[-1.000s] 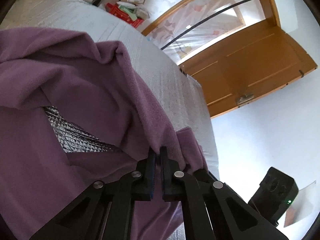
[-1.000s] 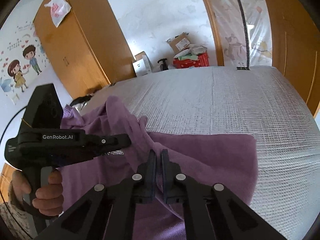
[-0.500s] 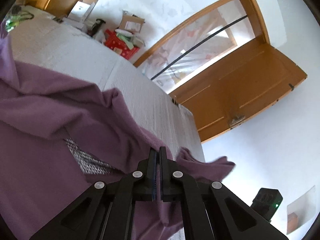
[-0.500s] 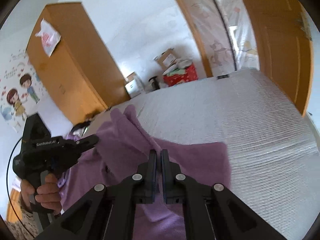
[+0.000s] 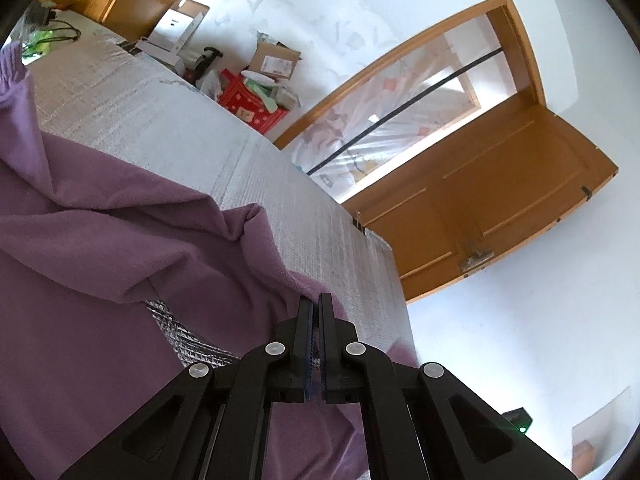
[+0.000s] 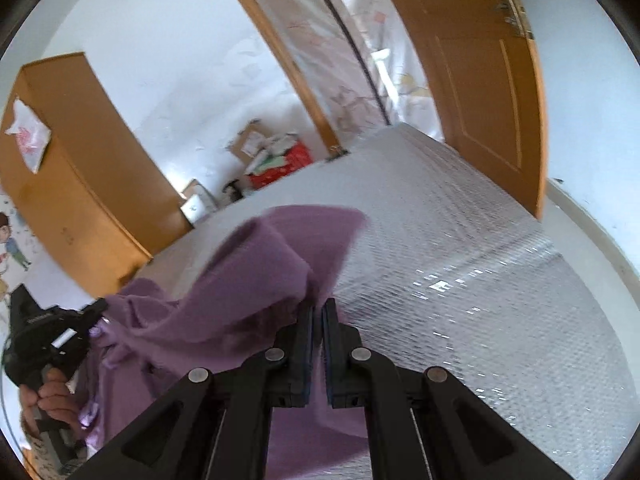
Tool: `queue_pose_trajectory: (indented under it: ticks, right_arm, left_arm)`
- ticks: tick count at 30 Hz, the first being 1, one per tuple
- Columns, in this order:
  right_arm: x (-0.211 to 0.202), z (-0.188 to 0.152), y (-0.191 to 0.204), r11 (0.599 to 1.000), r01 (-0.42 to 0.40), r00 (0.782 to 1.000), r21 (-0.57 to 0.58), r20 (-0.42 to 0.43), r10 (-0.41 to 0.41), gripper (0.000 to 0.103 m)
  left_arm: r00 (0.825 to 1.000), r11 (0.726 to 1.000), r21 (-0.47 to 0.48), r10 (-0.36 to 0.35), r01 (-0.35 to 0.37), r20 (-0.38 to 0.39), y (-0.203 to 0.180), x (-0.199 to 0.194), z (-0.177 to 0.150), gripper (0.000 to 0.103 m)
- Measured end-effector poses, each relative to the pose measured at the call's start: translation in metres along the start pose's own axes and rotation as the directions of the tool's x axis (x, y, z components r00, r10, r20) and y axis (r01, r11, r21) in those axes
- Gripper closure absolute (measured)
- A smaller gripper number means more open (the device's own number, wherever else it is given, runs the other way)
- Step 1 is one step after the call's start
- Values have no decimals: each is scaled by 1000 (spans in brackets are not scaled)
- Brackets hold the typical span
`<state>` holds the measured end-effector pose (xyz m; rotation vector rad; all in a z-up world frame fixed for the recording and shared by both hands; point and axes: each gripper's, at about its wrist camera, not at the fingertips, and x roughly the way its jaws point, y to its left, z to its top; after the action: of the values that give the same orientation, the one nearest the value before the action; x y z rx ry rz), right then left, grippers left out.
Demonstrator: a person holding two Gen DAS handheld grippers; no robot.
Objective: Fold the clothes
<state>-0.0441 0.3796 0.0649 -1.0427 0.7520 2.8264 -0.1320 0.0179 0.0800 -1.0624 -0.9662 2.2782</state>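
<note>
Folding barely under way. Left gripper (image 5: 315, 300) jaws clamping narrow on purple garment (image 5: 100, 264) edge, cloth bunching ahead and left of jaws. Right gripper (image 6: 318, 306) jaws pinching another edge, lifting fold up ahead of jaws. Garment draping over silver-covered bed (image 6: 460, 248), still crumpled; no neat fold showing. Flattening and folding over remaining.

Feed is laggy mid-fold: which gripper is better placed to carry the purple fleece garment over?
Right gripper, probably: it holds a raised flap of the purple fleece garment; the left gripper pins an edge low.
</note>
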Motion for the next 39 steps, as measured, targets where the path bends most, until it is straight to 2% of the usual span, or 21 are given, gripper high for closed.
queue_pose_trajectory:
  ticks: [4, 6, 11, 13, 15, 16, 18, 20, 23, 27, 31, 34, 39]
  right_arm:
    - [0, -5, -8, 1000, 15, 1000, 12, -14, -15, 95]
    - [-6, -6, -6, 999, 44, 999, -18, -2, -44, 94]
    - [-31, -13, 9, 988, 121, 990, -95, 83, -114, 92]
    - [-45, -16, 23, 981, 135, 982, -142, 150, -113, 90]
    - [-54, -20, 35, 978, 100, 982, -183, 178, -67, 89]
    - [-58, -23, 46, 974, 58, 984, -219, 178, -19, 88]
    - [-59, -29, 66, 955, -5, 988, -296, 148, 51, 85]
    - [-47, -39, 92, 914, -81, 991, -397, 62, 115, 80]
    - [-16, -58, 117, 861, -132, 991, -492, -58, 118, 71]
    - [19, -76, 134, 811, -109, 992, -574, -113, 53, 64]
    - [43, -78, 140, 786, -41, 991, -617, -124, -45, 64]
    - [44, -74, 140, 780, -5, 993, -625, -93, -68, 75]
    - [40, -65, 141, 777, -5, 996, -629, -75, -54, 75]
  left_arm:
    - [1000, 1000, 5, 5, -5, -11, 1, 9, 2, 101]
    - [1000, 1000, 4, 5, -5, -9, 1, 9, 4, 101]
    - [1000, 1000, 12, 9, -9, -8, 1, 11, 7, 101]
    - [1000, 1000, 8, 3, -3, -9, 2, 11, 7, 101]
    - [1000, 1000, -1, 1, -1, -9, 3, 10, 7, 101]
    - [1000, 1000, 0, -1, 1, -8, 3, 10, 8, 101]
    - [1000, 1000, 2, -4, 4, -5, 1, 9, 10, 101]
    - [1000, 1000, 3, -10, 10, -2, 0, 8, 11, 101]
    - [1000, 1000, 4, -13, 13, 7, 0, 4, 14, 101]
    - [1000, 1000, 7, -10, 10, 14, 0, 1, 17, 101]
    - [1000, 1000, 12, -13, 13, 11, 0, 1, 19, 101]
    - [1000, 1000, 8, -10, 10, 10, 2, 3, 21, 101]
    - [1000, 1000, 14, -12, 12, 11, 1, 4, 24, 101]
